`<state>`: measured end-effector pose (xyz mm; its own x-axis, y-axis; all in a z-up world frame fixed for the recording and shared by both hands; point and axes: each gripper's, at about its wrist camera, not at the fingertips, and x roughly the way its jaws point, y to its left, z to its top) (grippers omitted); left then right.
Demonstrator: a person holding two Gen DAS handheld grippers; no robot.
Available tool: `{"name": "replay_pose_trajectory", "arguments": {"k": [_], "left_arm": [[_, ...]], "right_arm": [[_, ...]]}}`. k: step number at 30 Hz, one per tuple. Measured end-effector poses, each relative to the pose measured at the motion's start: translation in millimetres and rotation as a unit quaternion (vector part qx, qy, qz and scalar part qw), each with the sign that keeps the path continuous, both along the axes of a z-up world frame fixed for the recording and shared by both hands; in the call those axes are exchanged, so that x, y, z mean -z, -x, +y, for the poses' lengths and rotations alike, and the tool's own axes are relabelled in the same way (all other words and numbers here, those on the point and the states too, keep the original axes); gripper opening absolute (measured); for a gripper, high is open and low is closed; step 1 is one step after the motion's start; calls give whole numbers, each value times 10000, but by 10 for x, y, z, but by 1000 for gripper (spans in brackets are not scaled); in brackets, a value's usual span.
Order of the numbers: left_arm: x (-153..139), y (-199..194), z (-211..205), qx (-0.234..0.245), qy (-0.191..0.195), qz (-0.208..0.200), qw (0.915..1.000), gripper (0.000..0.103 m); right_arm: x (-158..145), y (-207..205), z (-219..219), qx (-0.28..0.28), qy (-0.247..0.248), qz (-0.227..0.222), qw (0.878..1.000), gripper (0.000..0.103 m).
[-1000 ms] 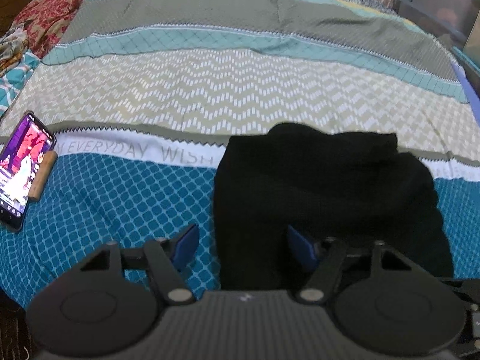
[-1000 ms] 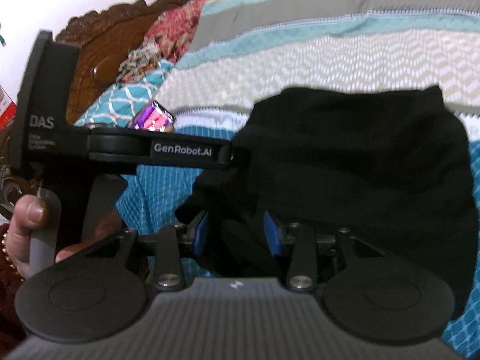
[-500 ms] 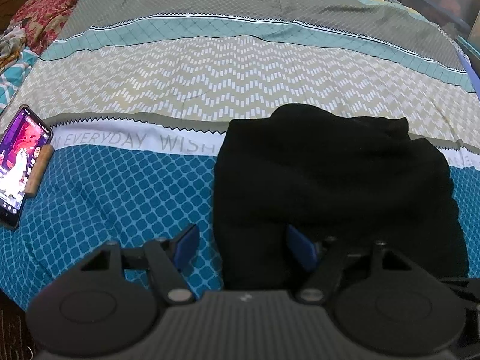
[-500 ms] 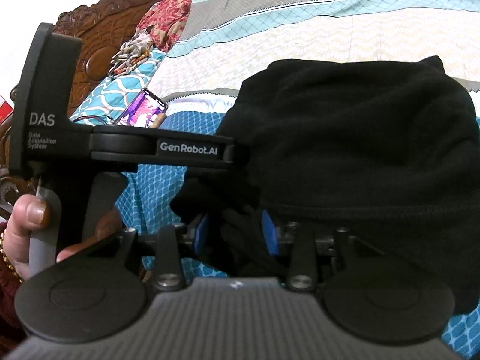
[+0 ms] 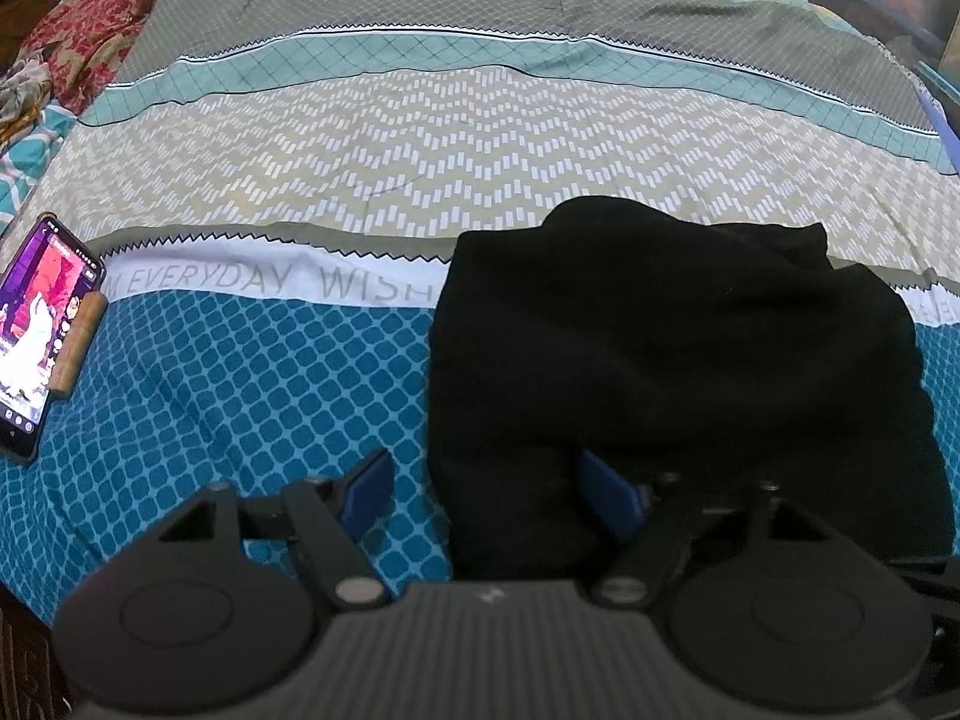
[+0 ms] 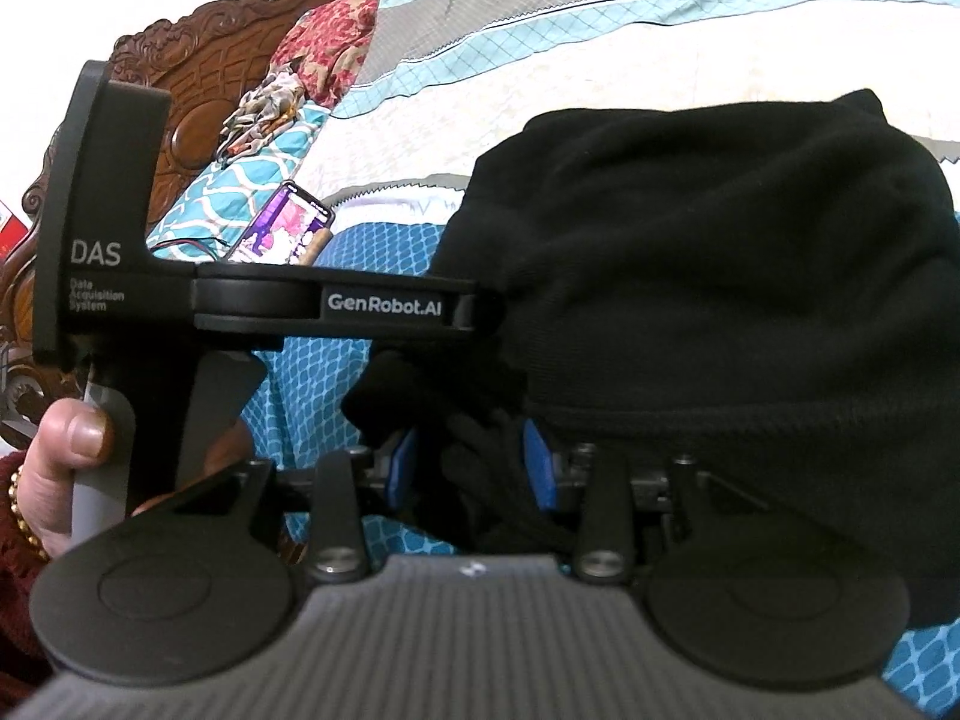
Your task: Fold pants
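Observation:
The black pants [image 5: 672, 360] lie folded in a thick bundle on the patterned bedspread, right of centre in the left wrist view. My left gripper [image 5: 486, 492] is open, its blue pads straddling the bundle's near left edge. In the right wrist view the pants [image 6: 720, 276] fill the right half. My right gripper [image 6: 471, 465] is shut on a bunched fold of the pants at the near edge. The left gripper's body [image 6: 270, 300] crosses this view at left, held by a hand.
A phone [image 5: 39, 336] with a lit screen lies at the bed's left edge beside a brown cylinder [image 5: 78, 342]. It also shows in the right wrist view [image 6: 282, 228]. A carved wooden headboard [image 6: 198, 114] and red pillows stand at left.
The right gripper has closed tighter on the bunched pants edge and lifted it slightly. The left gripper has stayed open and barely moved.

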<state>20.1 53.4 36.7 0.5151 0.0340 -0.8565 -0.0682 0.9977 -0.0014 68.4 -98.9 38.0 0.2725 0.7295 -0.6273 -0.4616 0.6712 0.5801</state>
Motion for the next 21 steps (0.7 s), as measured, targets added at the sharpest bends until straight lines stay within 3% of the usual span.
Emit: {"name": "replay_pose_trajectory", "arguments": {"k": [14,18,21], "left_arm": [[-8,8,-7,-17,-129,-25,9999,80],[-18,13,-4,-34,-145,-27,9999,80],[-29,21,-14,-42,-176,-32,9998,80]], "right_arm": [[-23,26,-168,108,-311,67,9994,43],[-130,108,-272,189,-405,-176,9988,55],[-206,149,-387,409,-437,-420,9973,58]]}}
